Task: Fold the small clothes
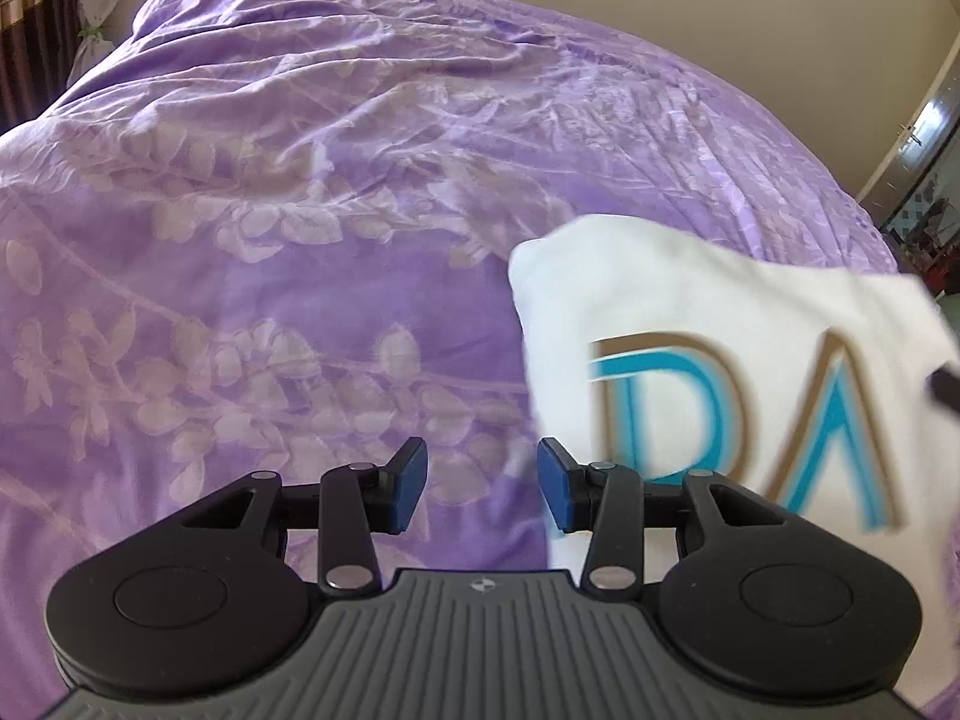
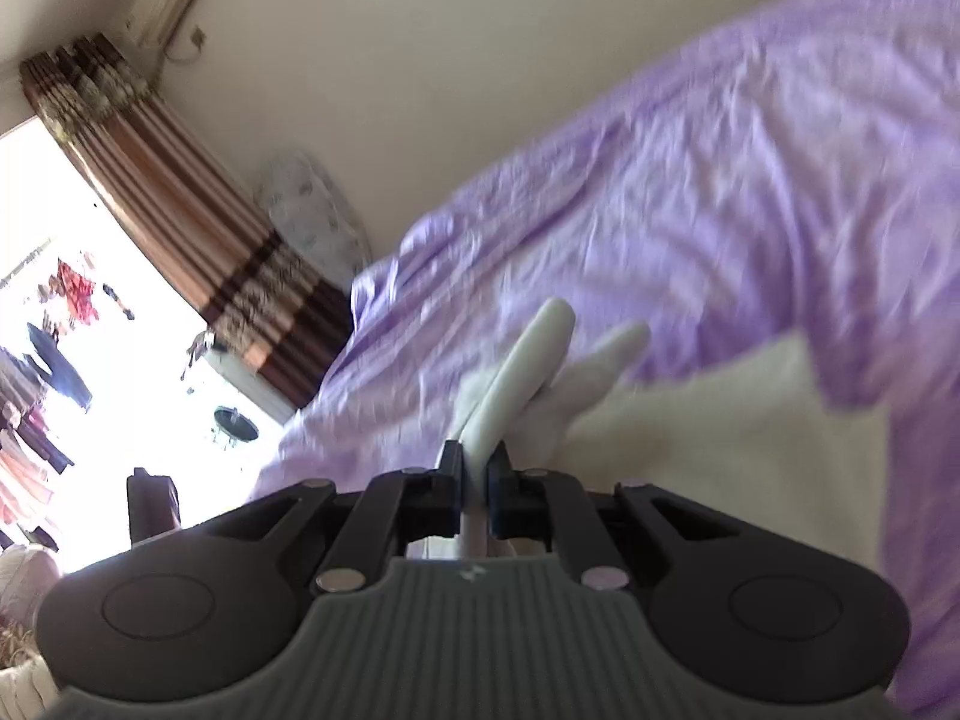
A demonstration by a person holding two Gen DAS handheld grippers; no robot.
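Note:
A small white garment (image 1: 708, 324) with large blue and gold letters hangs lifted and blurred at the right of the left wrist view, over the purple bed cover (image 1: 270, 210). My left gripper (image 1: 483, 483) is open and empty, just left of the garment's edge. In the right wrist view my right gripper (image 2: 476, 495) is shut on a folded edge of the white garment (image 2: 528, 360), which sticks up past the fingers; more of the cloth (image 2: 720, 438) spreads to the right over the purple cover (image 2: 720, 192).
A striped brown curtain (image 2: 180, 210) and a bright window (image 2: 78, 360) stand at the left of the right wrist view. A cream wall (image 2: 450, 60) is behind the bed. A door (image 1: 918, 144) shows at the far right of the left wrist view.

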